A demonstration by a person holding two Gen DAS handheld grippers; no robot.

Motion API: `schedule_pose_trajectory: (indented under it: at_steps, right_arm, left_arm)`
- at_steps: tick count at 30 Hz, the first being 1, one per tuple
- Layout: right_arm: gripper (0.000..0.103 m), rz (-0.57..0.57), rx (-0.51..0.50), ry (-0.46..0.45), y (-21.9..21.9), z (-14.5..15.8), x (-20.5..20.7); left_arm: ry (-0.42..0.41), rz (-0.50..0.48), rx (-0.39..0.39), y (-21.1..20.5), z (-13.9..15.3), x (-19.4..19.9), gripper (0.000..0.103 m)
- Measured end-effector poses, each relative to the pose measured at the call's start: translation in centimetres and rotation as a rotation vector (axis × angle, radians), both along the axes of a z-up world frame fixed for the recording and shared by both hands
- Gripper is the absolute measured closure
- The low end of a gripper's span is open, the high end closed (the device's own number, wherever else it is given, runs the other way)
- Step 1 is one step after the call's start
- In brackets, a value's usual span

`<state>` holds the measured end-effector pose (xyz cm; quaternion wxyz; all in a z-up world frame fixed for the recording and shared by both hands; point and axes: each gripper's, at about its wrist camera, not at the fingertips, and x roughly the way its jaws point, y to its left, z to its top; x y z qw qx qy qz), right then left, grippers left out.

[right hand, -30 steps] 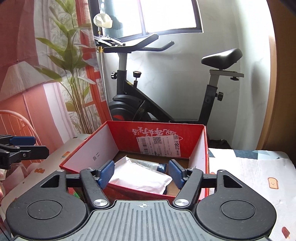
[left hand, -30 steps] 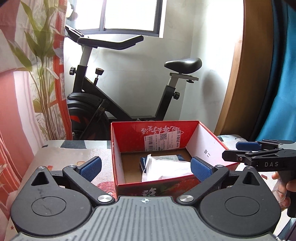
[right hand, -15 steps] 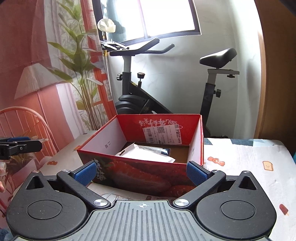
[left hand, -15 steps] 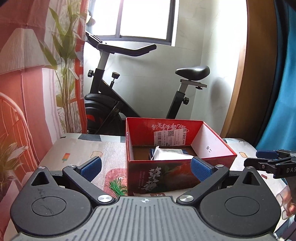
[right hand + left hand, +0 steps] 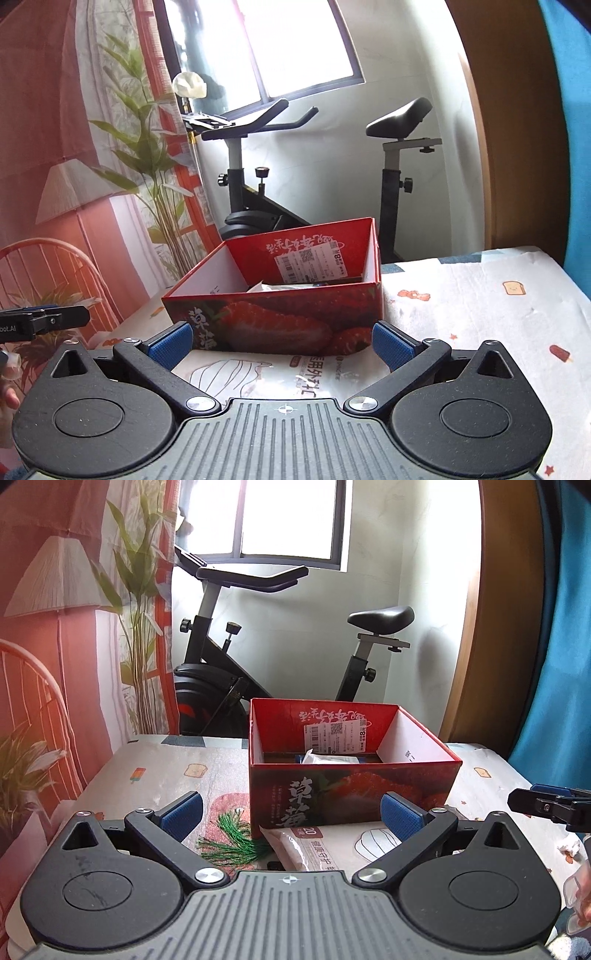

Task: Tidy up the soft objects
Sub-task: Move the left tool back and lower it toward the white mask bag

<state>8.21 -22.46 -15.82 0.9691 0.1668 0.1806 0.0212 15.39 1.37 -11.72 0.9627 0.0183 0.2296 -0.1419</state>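
A red strawberry-print cardboard box [image 5: 351, 797] stands on the table; it also shows in the right wrist view [image 5: 280, 325]. Soft white packets [image 5: 328, 758] lie inside it. A flat white mask packet [image 5: 332, 843] lies on the table in front of the box, also in the right wrist view [image 5: 280, 373]. My left gripper [image 5: 291, 816] is open and empty, near side of the box. My right gripper [image 5: 282, 341] is open and empty, above the mask packet.
A green tassel [image 5: 236, 840] lies left of the packet. An exercise bike [image 5: 236, 672] stands behind the table by the window. A cartoon-print tablecloth [image 5: 480, 317] covers the table. The right gripper's tip [image 5: 543, 806] shows at the left wrist view's right edge.
Both grippers have pulled back from over the box towards the near side. The right gripper's fingers have opened wider. The mask packet on the table has come into view.
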Motion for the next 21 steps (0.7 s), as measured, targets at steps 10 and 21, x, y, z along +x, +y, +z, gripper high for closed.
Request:
schedule_pose_trajectory:
  at_steps: [10, 21]
  right_arm:
    - [0.000, -0.040, -0.076, 0.018, 1.1, -2.1, -2.1]
    - [0.000, -0.056, -0.072, 0.064, 0.5, -4.5, -0.9]
  left_arm:
    - [0.038, 0.043, -0.007, 0.6, -2.9, -1.2, 0.000]
    - [0.108, 0.071, -0.027, 1.4, -4.4, 0.1, 0.000]
